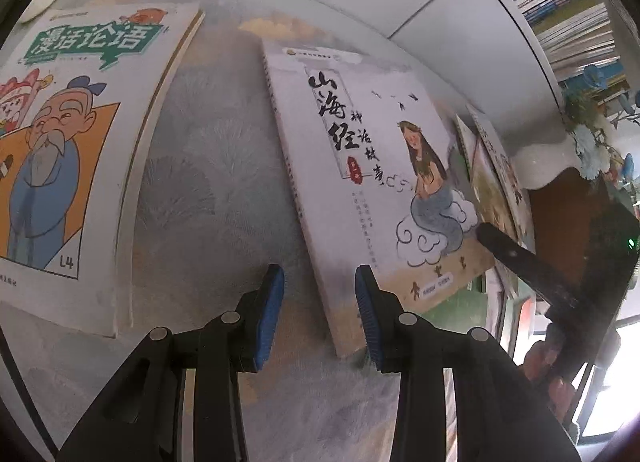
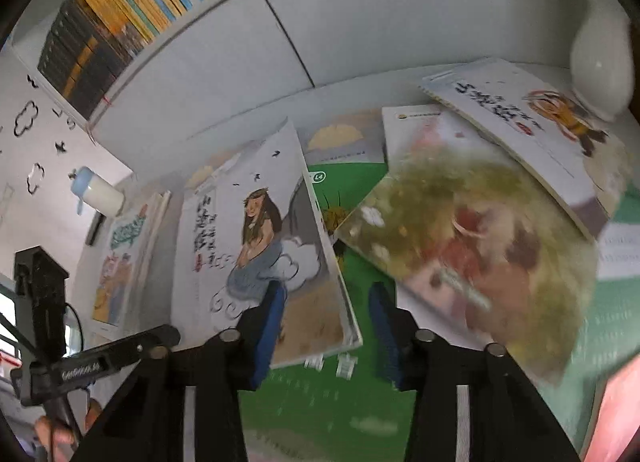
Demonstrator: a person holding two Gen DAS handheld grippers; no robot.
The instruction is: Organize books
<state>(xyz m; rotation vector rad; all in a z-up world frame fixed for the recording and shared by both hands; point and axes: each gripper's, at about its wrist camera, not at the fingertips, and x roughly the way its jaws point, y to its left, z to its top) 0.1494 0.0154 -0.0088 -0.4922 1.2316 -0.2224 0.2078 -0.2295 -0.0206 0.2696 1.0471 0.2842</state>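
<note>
Books spread on a patterned cloth (image 1: pixel 208 165)
Left gripper (image 1: pixel 320 314) and right gripper (image 2: pixel 328 326) narrowly parted, empty, beside mermaid book (image 1: pixel 372 181); left book (image 1: pixel 72 133) marked "L4", perhaps "漫话论语".

the mermaid book (image 1: pixel 376 165) lies just ahead of the left gripper (image 1: pixel 320 310), its near corner between the open fingers. the sage book (image 1: pixel 76 149) lies ahead to the left, well apart. ahead of the right gripper (image 2: pixel 328 326), the green book (image 2: pixel 352 270) lies under the others; the blurred book (image 2: pixel 472 246) lies ahead-right.
</note>
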